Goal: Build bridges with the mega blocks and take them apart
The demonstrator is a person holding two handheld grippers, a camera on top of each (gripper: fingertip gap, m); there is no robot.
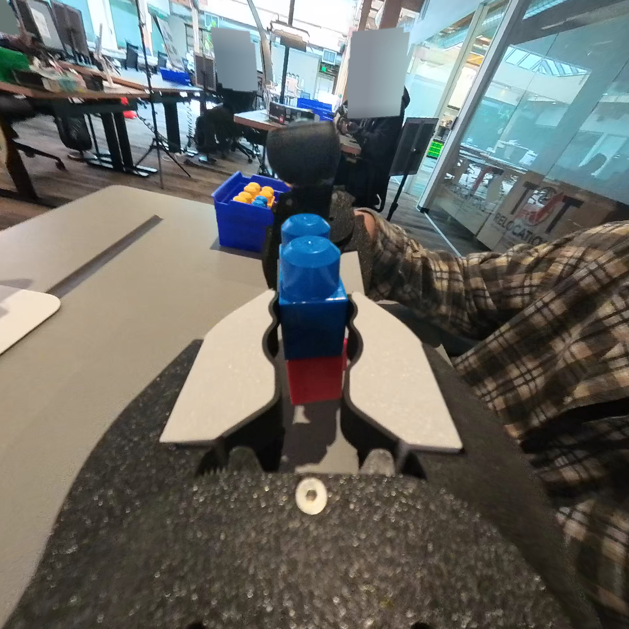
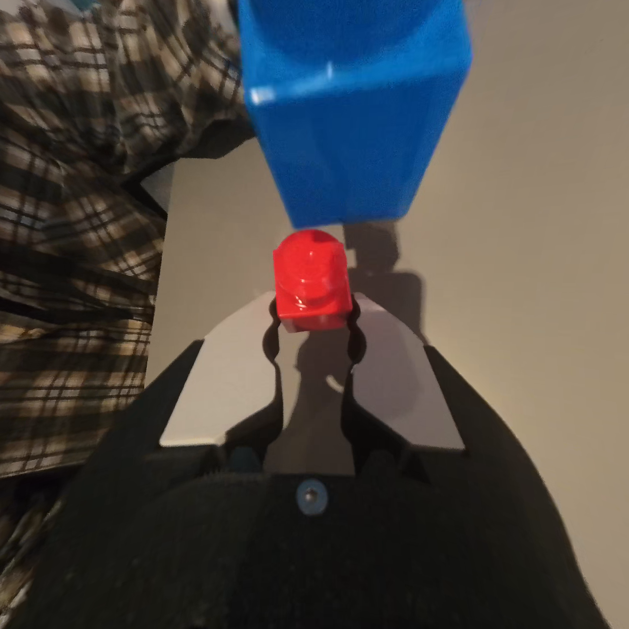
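Two hand-held grippers: left hand-held gripper (image 1: 313,326) pinches the blue two-stud block (image 1: 311,306), right hand-held gripper (image 2: 315,313) pinches the red one-stud block (image 2: 311,286) just below; apparently mid-separation, no bridge standing, far blue bin (image 1: 238,221) holds more blocks.

Ahead of the left gripper (image 1: 312,326), at 12 o'clock, the blue block (image 1: 311,303) fills the gap between its fingers, with the right gripper (image 1: 306,190) behind it. A plaid sleeve (image 1: 493,323) blocks 3 o'clock. The blue bin (image 1: 238,221) stands at 11 o'clock. Bare table (image 1: 119,323) lies open from 8 to 10 o'clock.
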